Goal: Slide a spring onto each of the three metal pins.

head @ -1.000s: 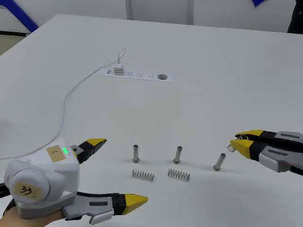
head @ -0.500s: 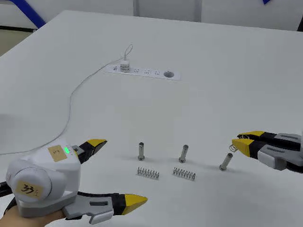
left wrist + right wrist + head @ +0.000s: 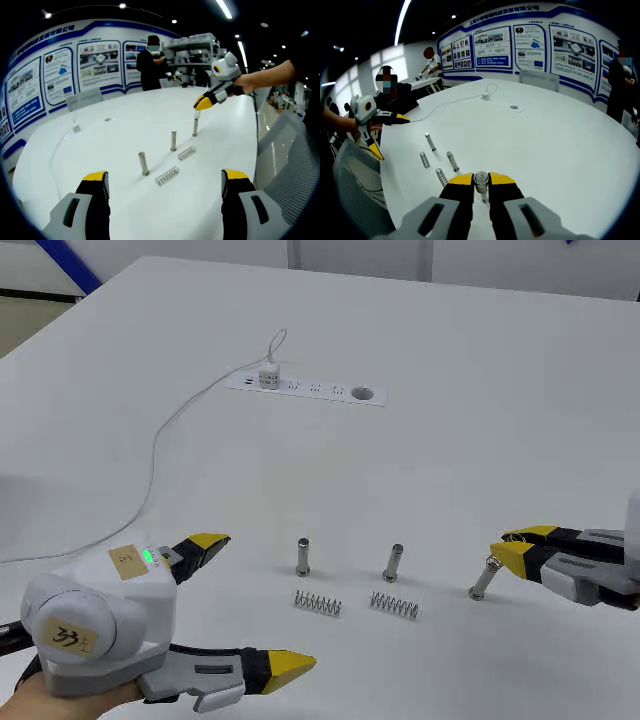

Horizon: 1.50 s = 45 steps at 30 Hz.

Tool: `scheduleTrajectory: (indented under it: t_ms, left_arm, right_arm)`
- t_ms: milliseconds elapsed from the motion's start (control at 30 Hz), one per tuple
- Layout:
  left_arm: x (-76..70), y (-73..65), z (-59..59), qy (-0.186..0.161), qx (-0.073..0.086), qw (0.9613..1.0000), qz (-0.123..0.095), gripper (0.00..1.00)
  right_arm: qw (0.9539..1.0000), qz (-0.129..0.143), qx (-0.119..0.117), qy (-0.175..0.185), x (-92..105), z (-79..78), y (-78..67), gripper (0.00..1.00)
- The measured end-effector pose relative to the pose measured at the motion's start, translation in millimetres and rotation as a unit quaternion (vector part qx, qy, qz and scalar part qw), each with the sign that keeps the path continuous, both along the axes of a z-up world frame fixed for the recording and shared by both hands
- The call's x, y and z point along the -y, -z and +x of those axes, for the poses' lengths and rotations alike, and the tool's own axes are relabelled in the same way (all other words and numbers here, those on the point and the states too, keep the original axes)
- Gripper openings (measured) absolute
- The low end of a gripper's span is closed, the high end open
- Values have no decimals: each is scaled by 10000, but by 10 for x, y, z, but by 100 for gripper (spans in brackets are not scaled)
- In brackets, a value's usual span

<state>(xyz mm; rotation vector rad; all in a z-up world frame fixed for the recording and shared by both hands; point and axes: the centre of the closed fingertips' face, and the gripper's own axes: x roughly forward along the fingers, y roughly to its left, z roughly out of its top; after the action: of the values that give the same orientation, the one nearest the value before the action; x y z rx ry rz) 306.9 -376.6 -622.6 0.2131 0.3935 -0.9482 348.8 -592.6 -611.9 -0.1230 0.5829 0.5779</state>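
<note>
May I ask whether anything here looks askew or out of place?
Nothing stands out: the left pin, middle pin and right pin stand upright, two springs lie beside them, and the right gripper holds a third spring at the right pin's top.

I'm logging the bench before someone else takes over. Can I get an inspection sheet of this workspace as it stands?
Surface: white table, no marks seen.
Job's things: left pin, middle pin and right pin stand in a row. The first spring lies before the left pin, the second spring before the middle pin. The third spring is at the right pin's top.
Clutter: nothing seen.
Grippers: right gripper shut on the third spring; left gripper open, holding nothing.
Cables: white cable runs left from the power strip.
Surroundings: wall posters, a standing person.
</note>
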Motion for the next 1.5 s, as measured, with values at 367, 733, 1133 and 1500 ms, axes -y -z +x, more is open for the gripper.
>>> scheduleTrajectory:
  t_ms: [367, 733, 1133, 1500]
  left_arm:
    - [9, 14, -12, 1, -36, 10000, 21, 95]
    - [-11, 28, -31, 29, -39, 9999, 98, 94]
    - [-94, 3, 27, -105, -41, 9999, 100, 94]
    - [-49, 6, -2, -46, -45, 9999, 115, 94]
  right_arm:
    - [9996, -199, -171, 39, 3, 24, 160, 12]
    - [9986, -399, -356, -10, -11, 74, 412, 12]
    - [9971, -571, -490, -121, -13, 66, 580, 12]
    - [9966, -620, -515, -190, -42, 50, 617, 12]
